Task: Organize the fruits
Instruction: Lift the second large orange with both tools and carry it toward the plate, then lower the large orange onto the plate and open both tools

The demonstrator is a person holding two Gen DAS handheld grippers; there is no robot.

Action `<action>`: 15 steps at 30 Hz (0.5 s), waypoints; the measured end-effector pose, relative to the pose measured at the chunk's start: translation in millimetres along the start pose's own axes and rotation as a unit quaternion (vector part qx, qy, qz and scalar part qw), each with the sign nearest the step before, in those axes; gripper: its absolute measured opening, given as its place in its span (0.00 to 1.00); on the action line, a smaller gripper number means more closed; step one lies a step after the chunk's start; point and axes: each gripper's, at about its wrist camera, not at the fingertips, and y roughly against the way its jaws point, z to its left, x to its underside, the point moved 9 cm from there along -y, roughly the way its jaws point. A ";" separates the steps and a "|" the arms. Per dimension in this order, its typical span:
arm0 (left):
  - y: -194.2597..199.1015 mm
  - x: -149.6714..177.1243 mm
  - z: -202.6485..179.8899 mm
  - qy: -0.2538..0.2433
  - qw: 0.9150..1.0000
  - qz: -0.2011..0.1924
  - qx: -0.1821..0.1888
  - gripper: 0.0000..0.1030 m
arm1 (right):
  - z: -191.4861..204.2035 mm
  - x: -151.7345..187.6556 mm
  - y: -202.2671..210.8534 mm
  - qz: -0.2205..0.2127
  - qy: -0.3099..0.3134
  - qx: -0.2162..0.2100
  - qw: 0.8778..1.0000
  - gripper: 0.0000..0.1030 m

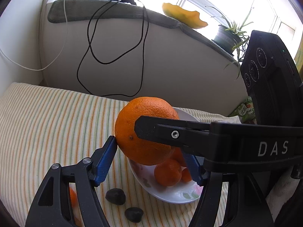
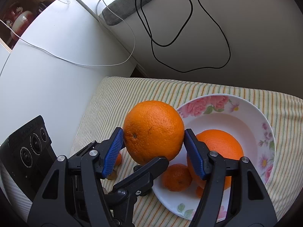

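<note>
You had both grippers clamped on the same large orange — right gripper squeezing its sides, left gripper likewise from the other direction — held just above the flowered bowl's near rim, the bowl's hollow lying beyond and to your right.

Black grippers; blue ribbed fingers; "DAS" lettering.

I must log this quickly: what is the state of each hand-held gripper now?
Left hand-held gripper: around the large orange, grip cannot be told.
Right hand-held gripper: closed on the large orange.
</note>
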 end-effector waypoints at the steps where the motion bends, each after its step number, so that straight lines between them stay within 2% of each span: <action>1: -1.4 -0.8 -0.7 -0.001 1.000 0.001 0.000 0.66 | -0.6 -1.5 0.0 -0.001 0.001 0.002 1.000 0.67; 15: -9.5 1.7 -11.8 -0.026 0.999 0.028 0.010 0.66 | -6.4 -1.1 11.4 0.002 0.012 0.026 1.000 0.66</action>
